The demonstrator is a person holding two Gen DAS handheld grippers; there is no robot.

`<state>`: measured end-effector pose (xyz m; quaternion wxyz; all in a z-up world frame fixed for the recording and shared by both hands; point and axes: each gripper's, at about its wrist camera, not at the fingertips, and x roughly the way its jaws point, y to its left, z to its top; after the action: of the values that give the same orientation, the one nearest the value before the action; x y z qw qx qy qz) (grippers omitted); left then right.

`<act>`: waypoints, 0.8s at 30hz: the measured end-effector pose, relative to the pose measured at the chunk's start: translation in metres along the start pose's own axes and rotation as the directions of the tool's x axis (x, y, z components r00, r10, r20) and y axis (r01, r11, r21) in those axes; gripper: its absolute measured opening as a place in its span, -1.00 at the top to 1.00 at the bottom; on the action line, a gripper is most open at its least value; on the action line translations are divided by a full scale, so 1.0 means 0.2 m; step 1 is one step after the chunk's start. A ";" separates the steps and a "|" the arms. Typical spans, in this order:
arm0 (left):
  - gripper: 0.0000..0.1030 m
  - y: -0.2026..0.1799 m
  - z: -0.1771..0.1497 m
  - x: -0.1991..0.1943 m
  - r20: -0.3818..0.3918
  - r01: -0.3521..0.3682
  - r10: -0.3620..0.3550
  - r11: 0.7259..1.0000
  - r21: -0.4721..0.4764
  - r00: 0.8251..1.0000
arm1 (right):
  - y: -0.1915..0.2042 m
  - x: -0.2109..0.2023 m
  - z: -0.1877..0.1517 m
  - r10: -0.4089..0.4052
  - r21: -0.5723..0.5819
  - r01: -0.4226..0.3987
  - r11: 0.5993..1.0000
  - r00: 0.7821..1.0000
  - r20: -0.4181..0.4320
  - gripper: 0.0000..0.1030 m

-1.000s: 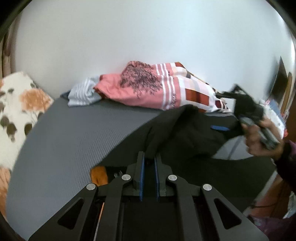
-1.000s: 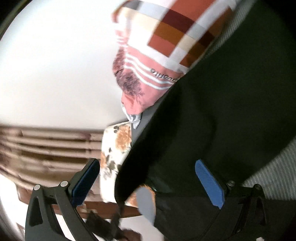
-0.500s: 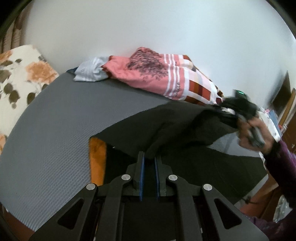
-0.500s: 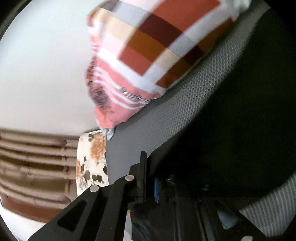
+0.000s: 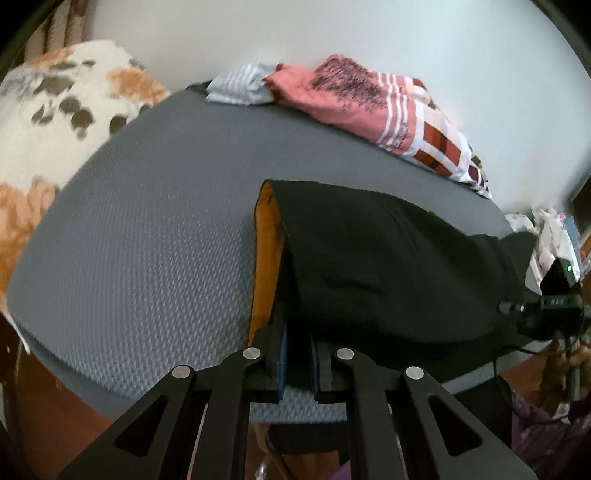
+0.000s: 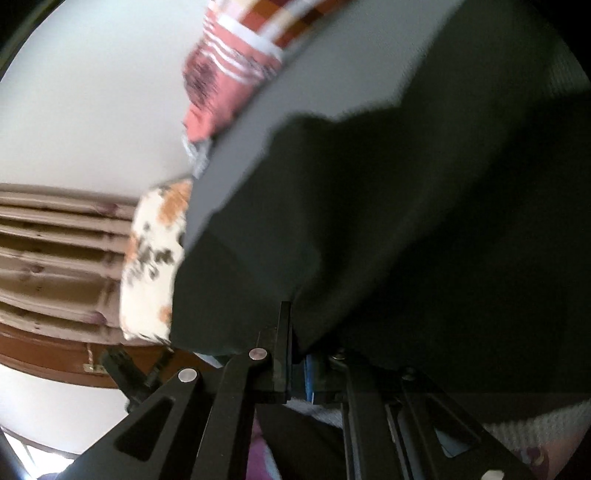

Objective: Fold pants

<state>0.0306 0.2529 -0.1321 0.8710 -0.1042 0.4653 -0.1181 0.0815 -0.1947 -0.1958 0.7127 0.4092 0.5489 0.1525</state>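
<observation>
- My left gripper (image 5: 297, 354) has its jaws pressed together on the near edge of the black pants (image 5: 388, 266), blue pads nipping the cloth.
- My right gripper (image 6: 297, 373) has jaws pinched tight on another part of the pants (image 6: 406, 221); black fabric drapes over its right side and hides most of that finger.
- Pants lie on the grey mattress (image 5: 155, 236), toward its near right part, folded over into a thick dark layer.
- Orange lining (image 5: 267, 258) shows along the left edge of the pants, running from the far corner of the fold down to my left gripper.
- In the left wrist view my right gripper (image 5: 546, 306) sits at the right end of the pants, at the mattress's right edge, with my hand (image 5: 569, 362) just below it.
- Pink and checked cloth (image 5: 388, 110) is bunched at the far side of the mattress against the white wall (image 5: 369, 33), well apart from the pants.
- Grey striped garment (image 5: 240, 86) touches the left end of that pink cloth.
- Floral pillow (image 5: 55, 110) lies just off the mattress's left edge.
- Right wrist view is blurred; the same pink cloth (image 6: 229, 81), pillow (image 6: 155, 258) and grey mattress (image 6: 236, 147) show left of the pants, brown wooden slats (image 6: 55, 251) further left.
</observation>
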 end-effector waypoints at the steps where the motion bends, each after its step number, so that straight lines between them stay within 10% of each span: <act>1: 0.81 0.00 -0.02 0.00 -0.005 -0.002 0.002 1.000 -0.001 1.000 | 0.00 0.00 0.00 0.000 0.000 0.000 1.000 1.000 0.000 0.86; 11: 0.81 0.03 -0.08 0.06 -0.032 -0.032 0.032 0.999 -0.002 0.999 | -0.10 0.00 -0.13 -0.030 0.013 0.030 0.999 0.999 -0.023 0.86; 20: 0.80 0.15 -0.01 -0.14 0.074 -0.253 0.260 0.963 -0.093 0.963 | -0.18 -0.01 -0.17 -0.001 0.028 0.001 1.000 1.000 -0.030 0.88; 24: 0.78 -0.03 0.08 -0.22 0.111 -0.174 0.175 0.985 -0.021 0.978 | -0.23 -0.01 -0.17 0.075 0.067 -0.072 0.995 0.997 -0.031 0.84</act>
<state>0.0188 0.2620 -0.0864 0.9023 -0.0743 0.4235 -0.0327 0.0384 -0.2106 -0.2317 0.6834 0.4496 0.5503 0.1674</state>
